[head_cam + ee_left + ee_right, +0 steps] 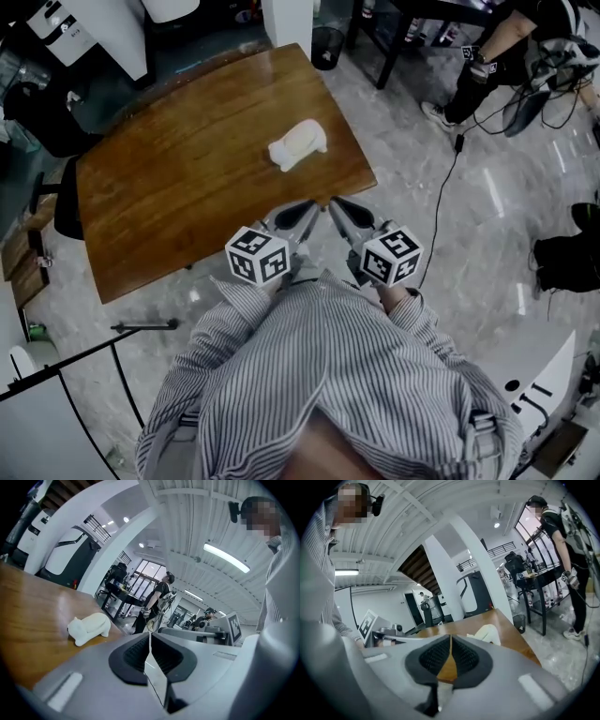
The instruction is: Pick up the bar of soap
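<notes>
A white, animal-shaped bar of soap (298,143) lies on the wooden table (169,169), towards its right side. My left gripper (306,212) hangs at the table's near edge, a short way in front of the soap, its jaws shut with nothing between them. My right gripper (337,207) is beside it, also shut and empty. In the left gripper view the soap (89,627) lies to the left of the jaw tips (150,634). The right gripper view shows the soap (487,633) just right of the closed jaw tips (450,637).
A person in dark clothes (506,47) stands at the upper right with cables trailing over the marble floor (469,187). A black bin (328,45) sits past the table's far corner. A dark chair (66,202) is at the table's left edge.
</notes>
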